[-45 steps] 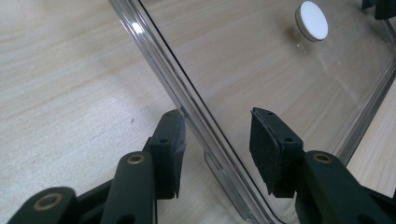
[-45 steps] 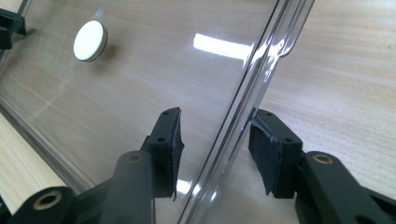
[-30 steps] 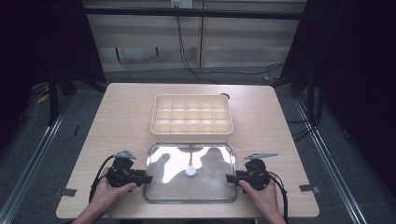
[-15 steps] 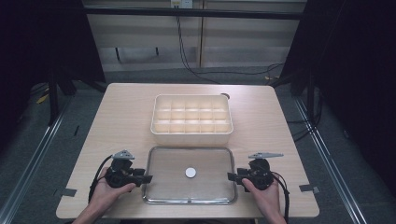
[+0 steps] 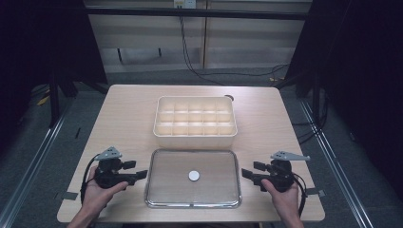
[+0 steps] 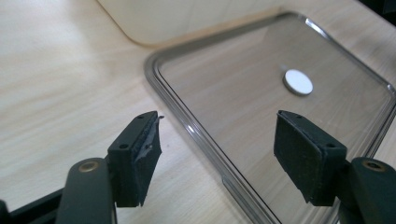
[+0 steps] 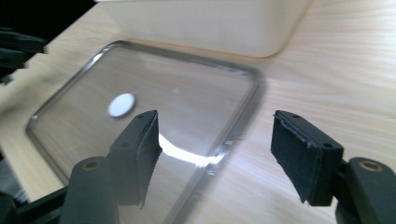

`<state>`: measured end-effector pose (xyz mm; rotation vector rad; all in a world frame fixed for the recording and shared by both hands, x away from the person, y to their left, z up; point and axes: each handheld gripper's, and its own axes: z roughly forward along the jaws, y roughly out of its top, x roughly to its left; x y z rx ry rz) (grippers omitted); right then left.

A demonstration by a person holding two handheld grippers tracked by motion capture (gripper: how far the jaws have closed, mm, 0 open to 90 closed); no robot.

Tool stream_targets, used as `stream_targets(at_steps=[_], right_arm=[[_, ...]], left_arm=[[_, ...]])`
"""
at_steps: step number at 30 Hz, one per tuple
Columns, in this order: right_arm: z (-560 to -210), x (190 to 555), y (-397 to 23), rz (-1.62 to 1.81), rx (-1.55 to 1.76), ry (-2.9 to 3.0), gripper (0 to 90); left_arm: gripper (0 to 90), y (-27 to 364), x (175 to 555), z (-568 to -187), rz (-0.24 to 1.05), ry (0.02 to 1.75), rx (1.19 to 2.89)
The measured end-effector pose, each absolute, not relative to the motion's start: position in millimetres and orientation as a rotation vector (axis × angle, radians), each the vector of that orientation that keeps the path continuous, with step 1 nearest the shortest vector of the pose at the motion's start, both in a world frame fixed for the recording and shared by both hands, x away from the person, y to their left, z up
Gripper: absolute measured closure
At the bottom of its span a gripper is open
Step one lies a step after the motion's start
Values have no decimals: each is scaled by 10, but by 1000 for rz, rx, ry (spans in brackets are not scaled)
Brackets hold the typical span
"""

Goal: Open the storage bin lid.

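Note:
A clear plastic lid (image 5: 209, 166) with a white round disc (image 5: 194, 175) at its middle lies flat on the table near the front edge. Behind it stands a cream compartment box (image 5: 195, 122). My left gripper (image 5: 139, 170) hovers just off the lid's left edge, and my right gripper (image 5: 248, 169) just off its right edge. Both have just been opening, and their pads press on nothing. In the left gripper view the open left gripper (image 6: 217, 149) frames the lid's rim (image 6: 187, 126) below. The right gripper view has the open right gripper (image 7: 215, 144) over the lid's corner (image 7: 243, 88).
The wooden table (image 5: 128, 118) has bare room to the left and right of the box. Cables run along the floor behind the table. Metal rails flank the table on both sides.
The lid, earlier tilted and glinting between the two grippers, now lies flat. Both grippers have let go, opened and drawn outward and up from its edges.

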<state>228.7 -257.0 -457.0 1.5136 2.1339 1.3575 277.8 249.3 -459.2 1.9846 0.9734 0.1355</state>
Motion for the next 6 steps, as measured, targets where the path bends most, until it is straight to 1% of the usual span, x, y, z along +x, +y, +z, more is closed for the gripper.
stream_targets(at_steps=[2, 6], right_arm=[[-4556, 2260, -2648, 1334, 1520, 2091, 312], [-4565, 2239, -2807, 1333, 1526, 2030, 295]], left_arm=[[315, 2533, 2750, -4577, 160, 980, 1973], [282, 2616, 2753, -4564, 227, 997, 1945]])
